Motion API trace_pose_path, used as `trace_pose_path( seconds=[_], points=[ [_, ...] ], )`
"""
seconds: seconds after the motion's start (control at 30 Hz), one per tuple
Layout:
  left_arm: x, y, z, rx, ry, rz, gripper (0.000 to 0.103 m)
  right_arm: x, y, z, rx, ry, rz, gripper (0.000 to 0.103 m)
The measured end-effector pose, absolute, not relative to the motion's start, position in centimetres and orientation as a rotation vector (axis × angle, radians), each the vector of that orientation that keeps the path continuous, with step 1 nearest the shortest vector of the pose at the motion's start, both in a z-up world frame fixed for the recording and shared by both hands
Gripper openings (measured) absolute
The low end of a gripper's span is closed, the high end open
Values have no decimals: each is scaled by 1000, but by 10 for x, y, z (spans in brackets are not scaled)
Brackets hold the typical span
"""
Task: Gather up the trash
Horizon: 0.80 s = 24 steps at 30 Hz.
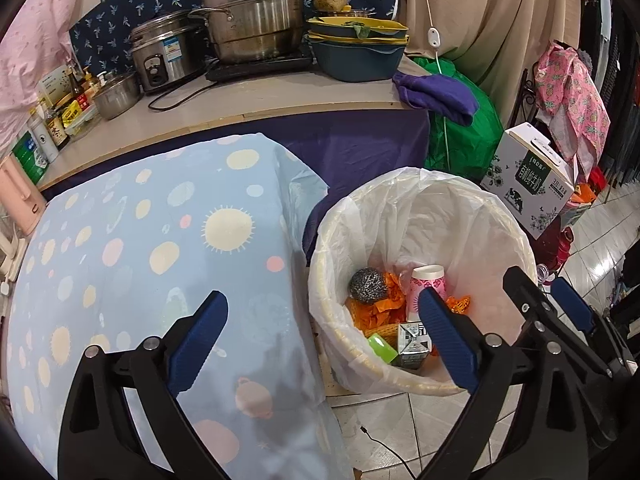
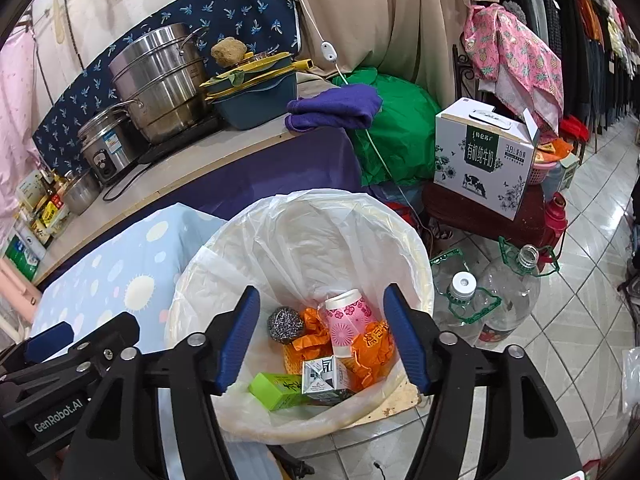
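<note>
A round bin lined with a clear bag [image 1: 404, 200] [image 2: 280, 216] stands on the tiled floor beside a table with a blue dotted cloth [image 1: 140, 240] [image 2: 108, 272]. In the bin lie a steel scourer [image 1: 368, 285] [image 2: 285, 322], a pink paper cup [image 1: 424, 284] [image 2: 350, 326], orange wrappers [image 1: 378, 312] [image 2: 370, 350], a grey carton [image 1: 412, 346] [image 2: 324, 378] and a green box [image 1: 382, 347] [image 2: 276, 390]. My left gripper [image 1: 324, 308] is open and empty over the table's edge and the bin. My right gripper [image 2: 322, 302] is open and empty above the bin.
A counter behind holds steel pots [image 1: 252, 12], a rice cooker [image 1: 168, 52], stacked bowls [image 1: 356, 46] and bottles [image 1: 52, 124]. A purple cloth [image 2: 332, 112] hangs off its corner. A milk carton box [image 2: 484, 156] and empty plastic jugs [image 2: 492, 296] stand right of the bin.
</note>
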<state>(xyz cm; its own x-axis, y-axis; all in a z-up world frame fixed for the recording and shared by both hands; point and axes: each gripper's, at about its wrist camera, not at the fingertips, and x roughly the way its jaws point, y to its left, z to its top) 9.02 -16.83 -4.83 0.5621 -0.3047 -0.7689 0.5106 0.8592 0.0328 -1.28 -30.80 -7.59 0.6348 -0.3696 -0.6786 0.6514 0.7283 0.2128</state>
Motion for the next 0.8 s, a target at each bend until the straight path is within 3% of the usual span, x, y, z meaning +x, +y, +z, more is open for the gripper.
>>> trace_pose_path(
  seconds=[0.37,0.8],
  points=[
    [70,-140,-46,266,848,-457,94,-31,-287,-69,388,692,-600,84],
    [48,-123,-46,280,843,-430,95,-49,-269,-65,341,742,-565,85]
  ],
)
